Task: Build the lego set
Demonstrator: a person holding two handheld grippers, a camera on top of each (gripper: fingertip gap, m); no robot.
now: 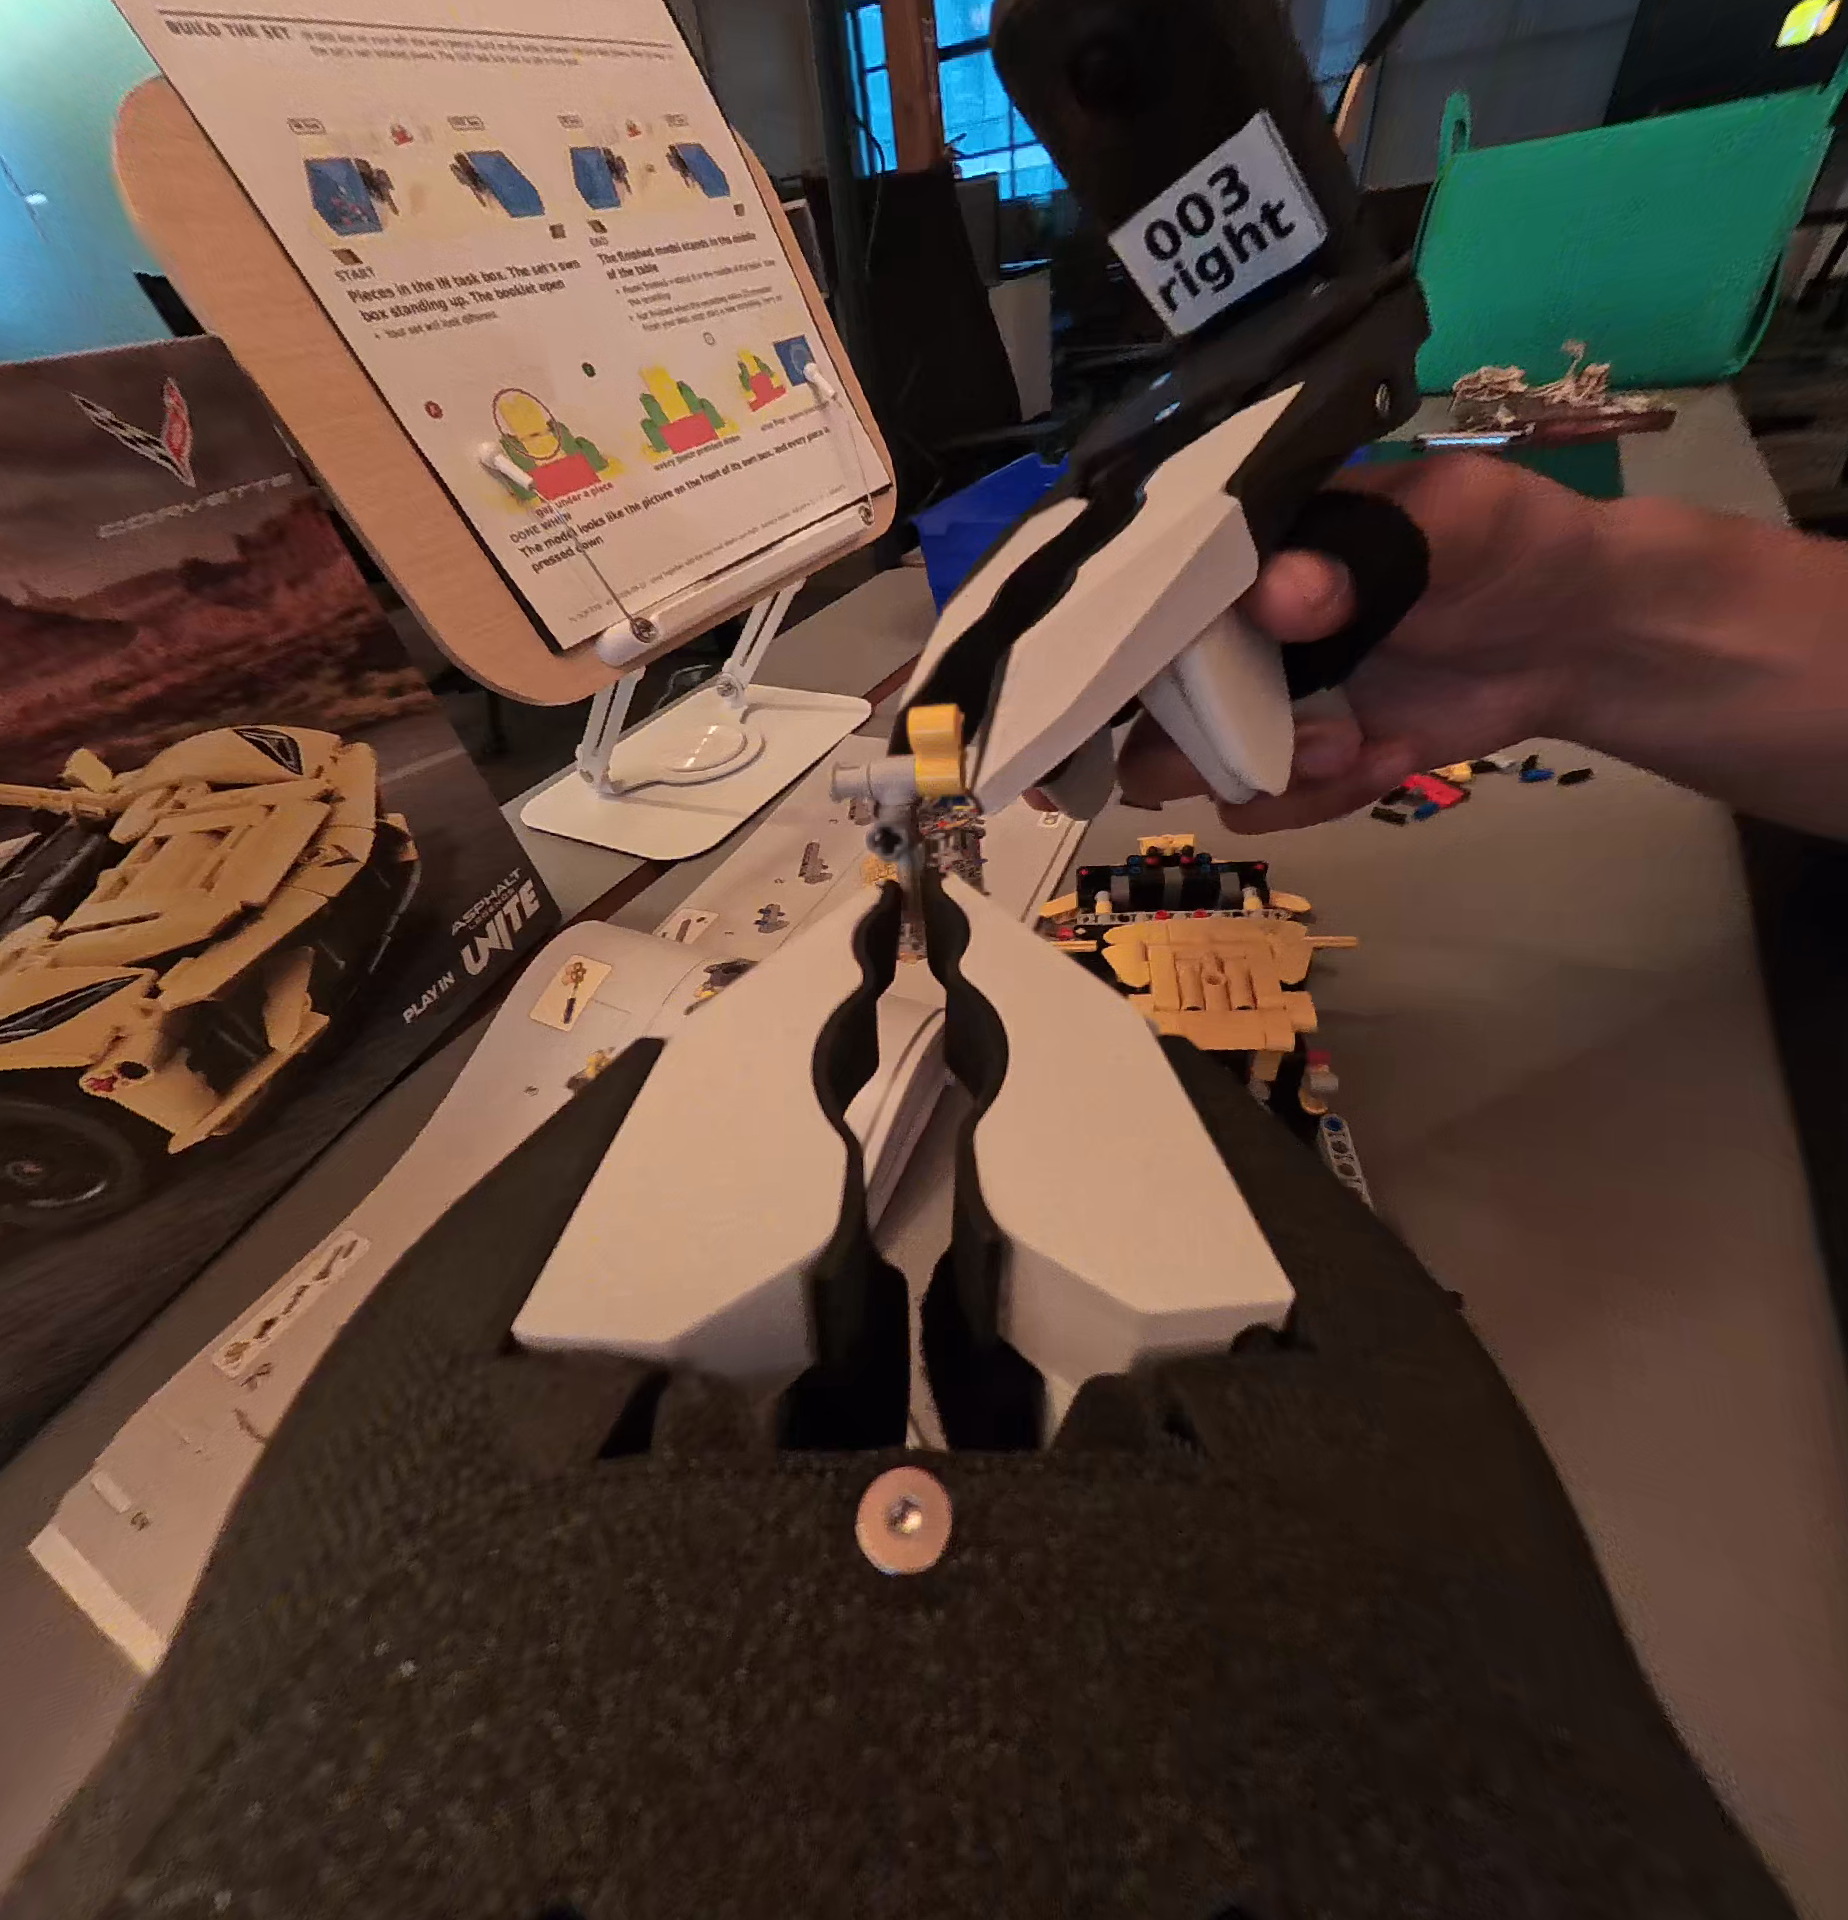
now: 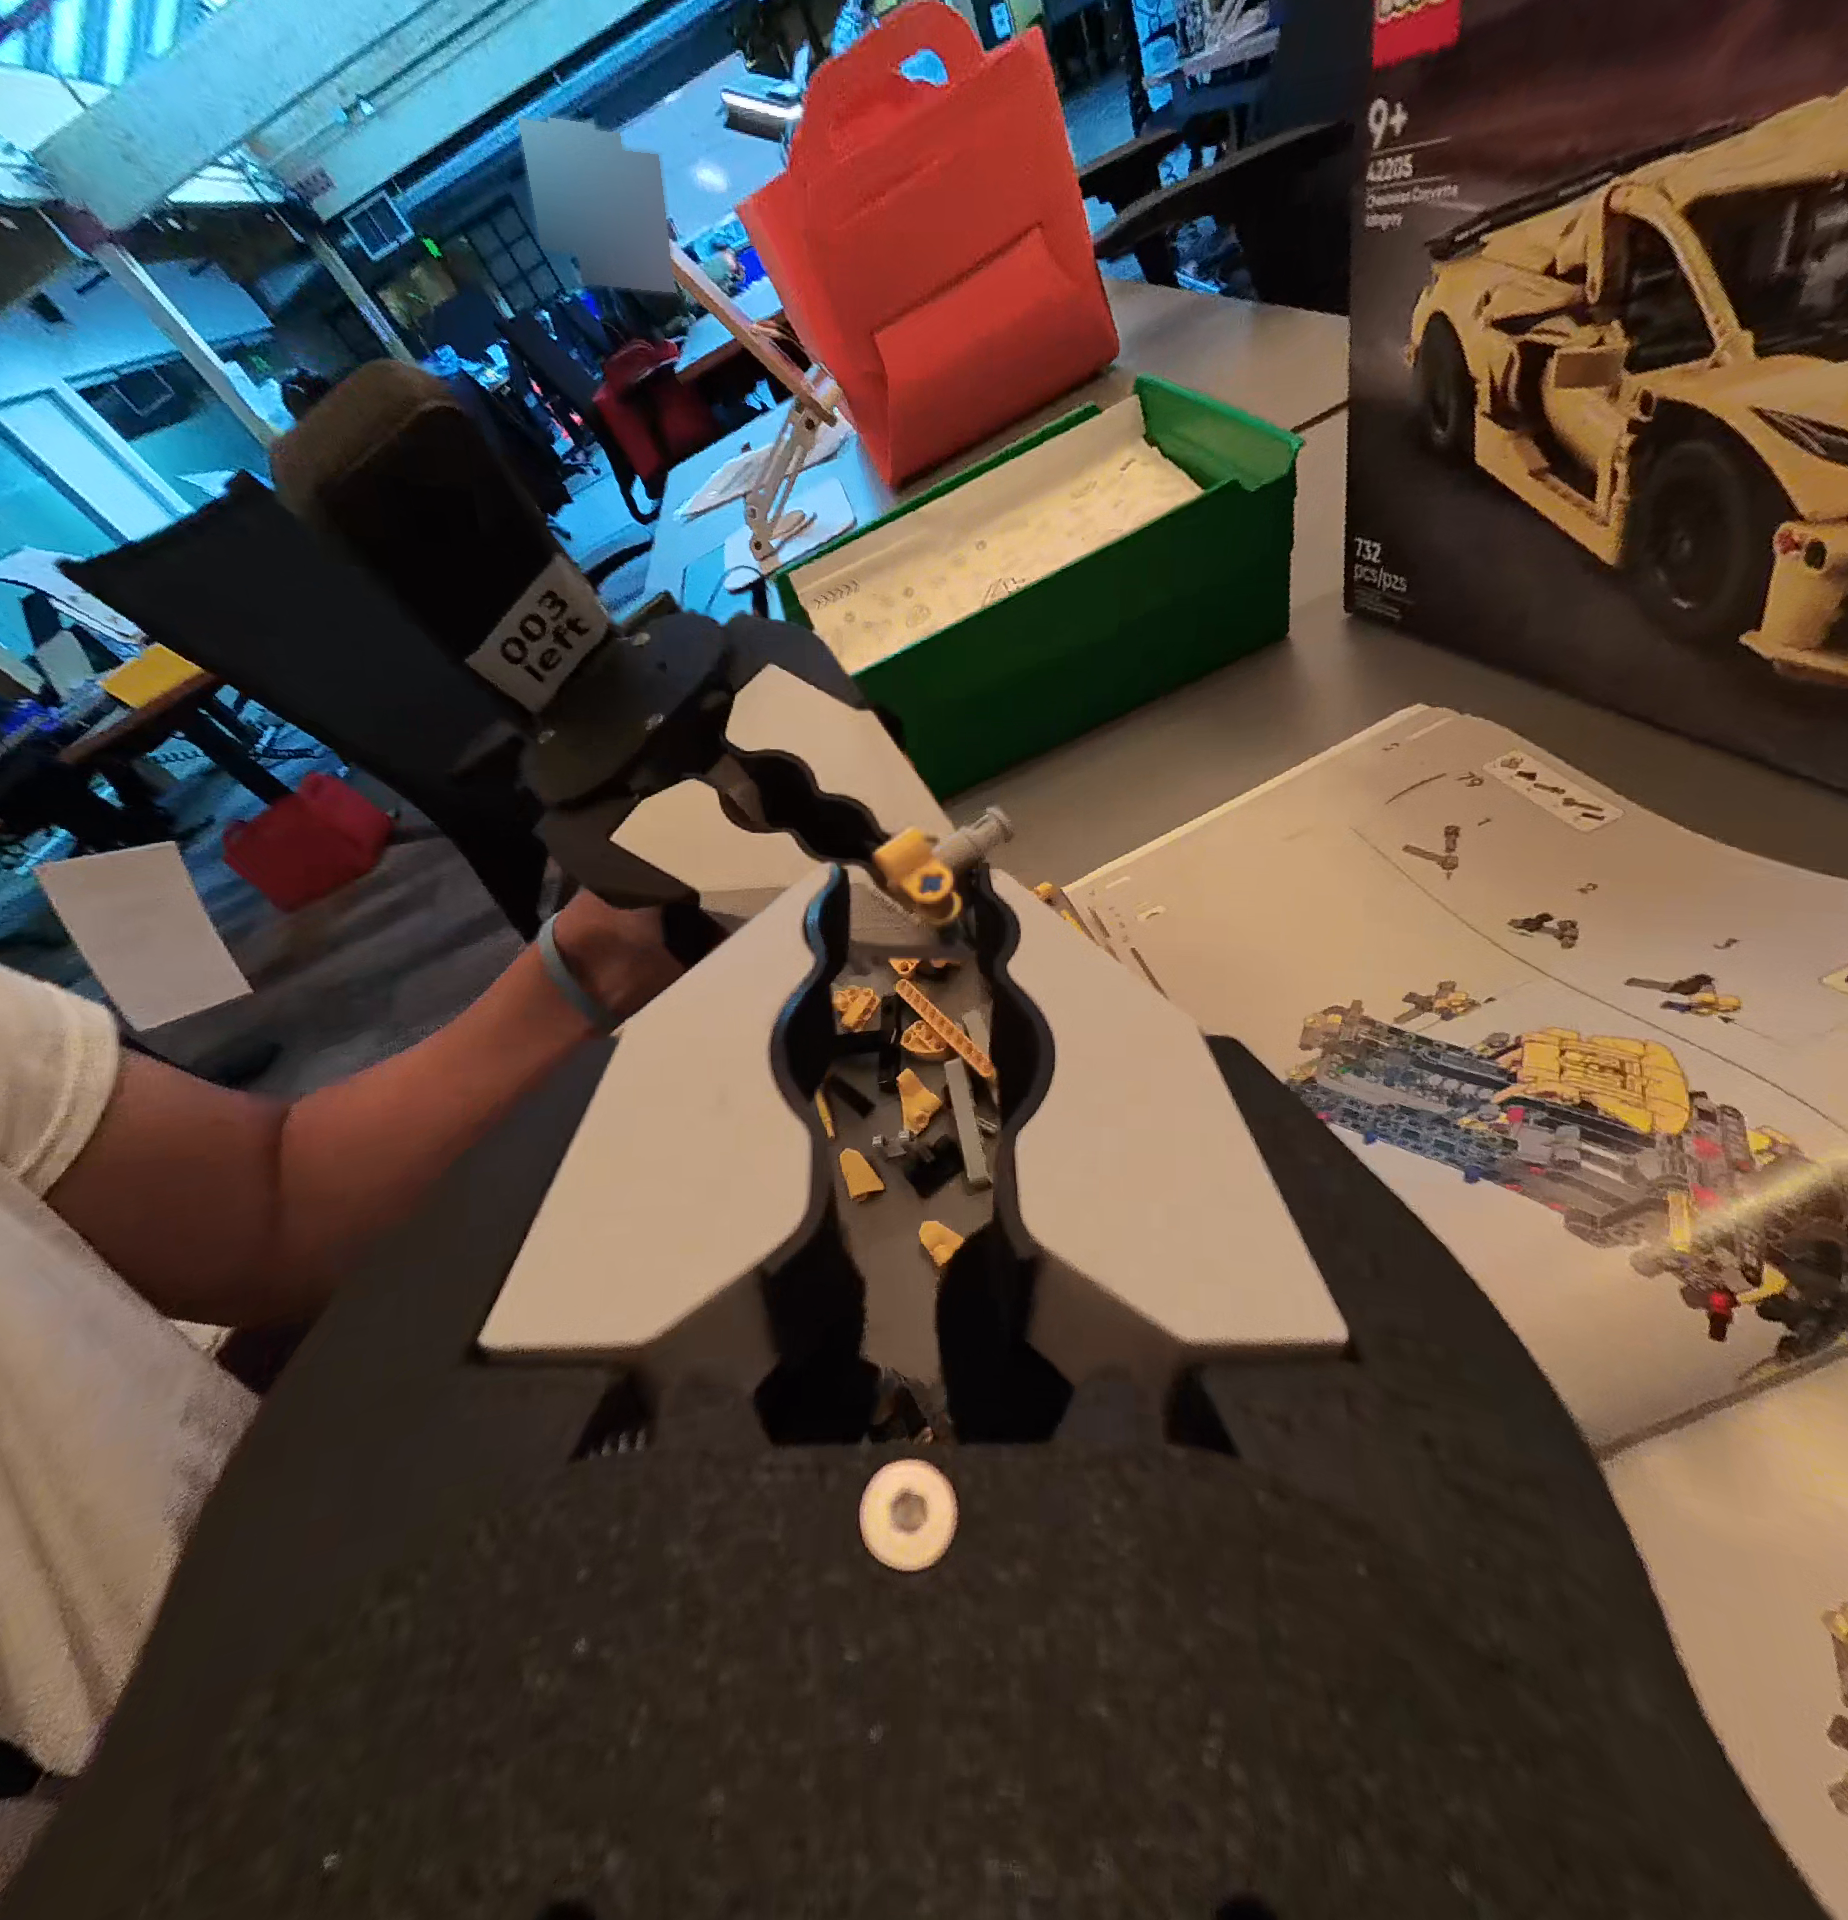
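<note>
In the left wrist view, the set's box (image 1: 172, 831) stands upright at the far left of the table (image 1: 1522, 1299), its front showing a tan sports car. Just right of it a wooden-backed stand (image 1: 463, 395) holds a printed instruction sheet, tilted back on a white hinged foot. The open instruction booklet (image 1: 629, 997) lies flat below it, running under the left gripper (image 1: 904, 894). That gripper's fingers (image 1: 733, 1122) are nearly closed, pinching the thin lower end of a small grey axle-and-pin assembly (image 1: 884, 800) held above the booklet. The right gripper (image 1: 941, 748) comes in from the upper right, held by a hand (image 1: 1419, 665), and its fingers clamp a yellow connector piece (image 1: 935, 743) that sits on the grey assembly's top end. To the right, the partly built yellow and black car chassis (image 1: 1200, 956) rests on the table beside the booklet. Farther right, a scatter of small loose pieces (image 1: 1460, 790) lies near the table's edge, and a green bag (image 1: 1626, 239) stands behind.

In the right wrist view, a forearm in a white sleeve reaches in from the left, holding the left gripper (image 2: 899, 842). At centre the yellow connector (image 2: 920, 862) and grey pin meet between both grippers' tips, above a pile of yellow, grey and black pieces (image 2: 920, 1091). Behind stand a red bag (image 2: 930, 239) and a green bin (image 2: 1055, 613); the booklet (image 2: 1522, 987) and box (image 2: 1626, 364) are at right.
</note>
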